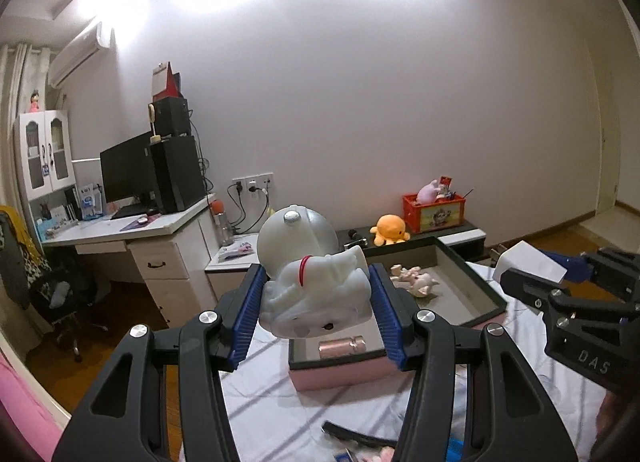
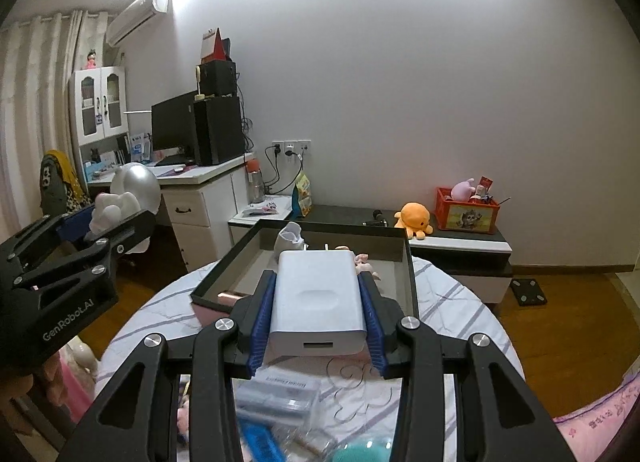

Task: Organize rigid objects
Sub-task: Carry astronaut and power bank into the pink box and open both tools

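My left gripper [image 1: 316, 302] is shut on a white robot-cat figurine [image 1: 308, 282] with a red collar and holds it above the near left corner of a dark open box [image 1: 476, 286] on a pink base. In the box lie a pink figurine [image 1: 416, 280] and a rose-gold cylinder [image 1: 342, 347]. My right gripper [image 2: 318, 310] is shut on a white charger block [image 2: 318, 302], held over the box's near edge [image 2: 224, 296]. A small white holder [image 2: 290, 236] stands at the back of the box. The right gripper also shows in the left wrist view [image 1: 532, 274].
The box sits on a round table with a striped cloth [image 2: 452, 302]. Clear packets [image 2: 280, 394] and a teal ball [image 2: 368, 448] lie near me. Behind are a low cabinet [image 2: 460, 242] with an orange plush [image 2: 414, 218] and red crate [image 2: 466, 212], and a desk [image 2: 200, 182].
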`<state>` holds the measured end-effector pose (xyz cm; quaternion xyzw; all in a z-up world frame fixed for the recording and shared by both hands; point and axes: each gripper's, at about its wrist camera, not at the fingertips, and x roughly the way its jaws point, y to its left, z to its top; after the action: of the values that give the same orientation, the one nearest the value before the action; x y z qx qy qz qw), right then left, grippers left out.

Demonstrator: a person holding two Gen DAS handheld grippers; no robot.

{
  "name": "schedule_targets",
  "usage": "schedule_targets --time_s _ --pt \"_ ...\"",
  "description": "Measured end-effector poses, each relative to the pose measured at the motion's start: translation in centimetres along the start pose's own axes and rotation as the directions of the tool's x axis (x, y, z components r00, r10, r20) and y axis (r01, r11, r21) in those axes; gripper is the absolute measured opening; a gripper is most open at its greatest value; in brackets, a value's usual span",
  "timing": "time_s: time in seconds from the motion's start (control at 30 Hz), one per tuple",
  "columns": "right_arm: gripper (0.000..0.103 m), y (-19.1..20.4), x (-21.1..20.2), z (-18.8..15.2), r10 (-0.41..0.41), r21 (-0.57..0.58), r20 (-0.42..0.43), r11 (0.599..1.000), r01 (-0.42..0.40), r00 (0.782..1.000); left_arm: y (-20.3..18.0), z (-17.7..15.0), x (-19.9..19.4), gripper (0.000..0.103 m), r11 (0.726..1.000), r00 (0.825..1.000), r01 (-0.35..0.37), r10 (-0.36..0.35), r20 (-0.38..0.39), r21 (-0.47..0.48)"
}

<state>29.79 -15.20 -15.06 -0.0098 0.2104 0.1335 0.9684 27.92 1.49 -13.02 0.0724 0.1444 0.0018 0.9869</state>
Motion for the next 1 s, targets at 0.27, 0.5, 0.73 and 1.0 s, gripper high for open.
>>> schedule_targets --time_s 0.27,0.5,0.73,1.0 --pt "0.041 -1.2 6.3 1.5 -0.007 -0.022 -0.093 1.000 0.005 0.996 0.7 0.3 8.0 0.053 0.999 0.993 0.009 -0.005 -0.118 0.035" --pt "0.041 -0.4 13.8 1.1 -0.009 -0.074 -0.262 0.997 -0.011 0.965 -0.1 -0.6 15.4 0.053 0.995 0.966 0.012 0.014 -0.260 0.099" --pt "0.042 1.1 19.1 0.1 0.012 -0.102 -0.417 0.993 -0.060 0.909 -1.5 -2.8 20.3 0.053 0.989 0.921 0.029 0.030 -0.387 0.147" --pt "0.042 0.9 20.4 -0.8 0.084 -0.031 -0.482 0.993 -0.113 0.872 -0.7 -2.7 20.5 0.066 0.988 0.927 -0.013 0.070 -0.370 0.155"
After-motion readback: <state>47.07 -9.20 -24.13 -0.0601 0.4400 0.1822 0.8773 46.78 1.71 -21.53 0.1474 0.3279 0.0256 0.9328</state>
